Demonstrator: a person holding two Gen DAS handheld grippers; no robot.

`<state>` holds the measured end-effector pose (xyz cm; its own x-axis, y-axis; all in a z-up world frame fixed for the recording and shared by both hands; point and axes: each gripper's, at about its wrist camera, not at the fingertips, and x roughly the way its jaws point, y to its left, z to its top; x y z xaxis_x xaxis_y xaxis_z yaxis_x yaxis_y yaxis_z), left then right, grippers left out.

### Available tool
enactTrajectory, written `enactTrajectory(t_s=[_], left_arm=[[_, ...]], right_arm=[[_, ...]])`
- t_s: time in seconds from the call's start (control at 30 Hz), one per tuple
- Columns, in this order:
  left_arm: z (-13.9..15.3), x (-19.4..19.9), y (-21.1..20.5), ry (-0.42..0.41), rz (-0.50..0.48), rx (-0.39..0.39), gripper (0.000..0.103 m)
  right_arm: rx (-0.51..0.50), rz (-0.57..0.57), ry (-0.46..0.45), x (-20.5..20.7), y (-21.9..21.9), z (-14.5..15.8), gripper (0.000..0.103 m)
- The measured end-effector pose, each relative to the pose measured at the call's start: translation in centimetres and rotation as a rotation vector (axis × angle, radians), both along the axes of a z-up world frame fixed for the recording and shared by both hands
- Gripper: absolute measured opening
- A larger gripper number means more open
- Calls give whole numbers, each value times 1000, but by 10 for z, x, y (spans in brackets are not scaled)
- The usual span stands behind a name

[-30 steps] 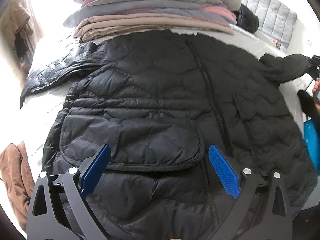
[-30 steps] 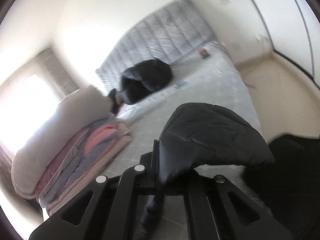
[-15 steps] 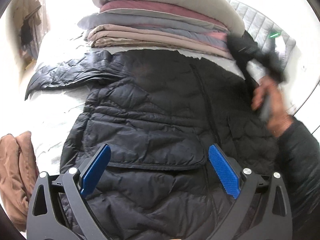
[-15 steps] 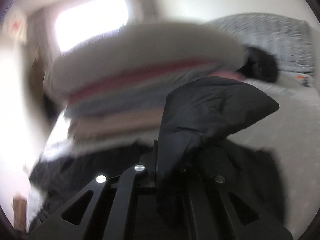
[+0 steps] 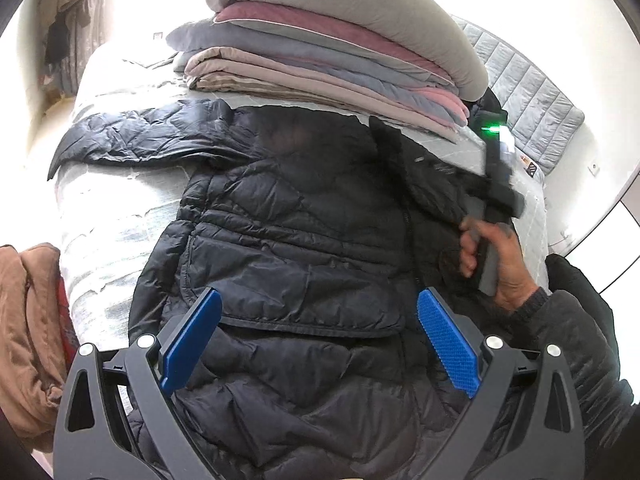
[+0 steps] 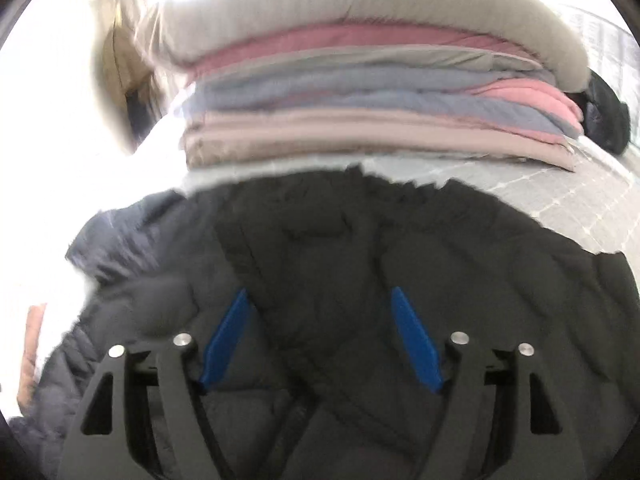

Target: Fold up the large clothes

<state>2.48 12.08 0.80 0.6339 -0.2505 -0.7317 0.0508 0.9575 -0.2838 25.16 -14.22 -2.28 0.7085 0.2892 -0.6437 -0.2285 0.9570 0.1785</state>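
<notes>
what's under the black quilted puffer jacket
A light grey quilted mattress shows around the black quilted puffer jacket; whatever lies directly beneath it is covered.

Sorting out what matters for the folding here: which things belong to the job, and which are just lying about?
Part of the job:
black puffer jacket
left gripper, open
right gripper, open

Lying about:
stack of folded bedding
brown garment
bed

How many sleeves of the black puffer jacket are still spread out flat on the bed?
1. The left-hand sleeve lies stretched across the bed. The other sleeve is folded over the black puffer jacket, with the right gripper open above it.
</notes>
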Motion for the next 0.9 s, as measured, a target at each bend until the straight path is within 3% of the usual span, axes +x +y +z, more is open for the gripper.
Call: enactTrajectory(t_s=[0.07,0.23,0.37,0.43,0.53,0.57,0.6,0.63,0.7,0.9], left_arm=[[0,-1,1,-2,3,-2,95],[-2,0,3,7,13,-13,95],[-2,2,2,4,16,1,95],[-1,2,4,2,20,-2,95],[-1,1,7,0,26,-12,95],[-1,1,7,-2,27,-13,95],[0,0,7,-7,27,-11,95],[0,0,8,-10,28,-7,95],[1,1,10,-15,36,0,95],[13,3,50,-65,85,-76,95]], right_arm=[[78,-70,-36,-3,-34,12,80],[95,-131,-18,-5,-62,16,83],[98,-337,-69,-16,-101,22,83],[108,-441,-42,-20,-129,12,83],[114,-593,104,-21,-179,-29,84],[199,-598,225,-15,-200,-53,84],[306,-598,255,-18,-216,-62,84],[353,-617,225,-27,-223,-54,83],[352,-603,176,-39,-220,-33,83],[388,-395,23,-118,-168,30,86]])
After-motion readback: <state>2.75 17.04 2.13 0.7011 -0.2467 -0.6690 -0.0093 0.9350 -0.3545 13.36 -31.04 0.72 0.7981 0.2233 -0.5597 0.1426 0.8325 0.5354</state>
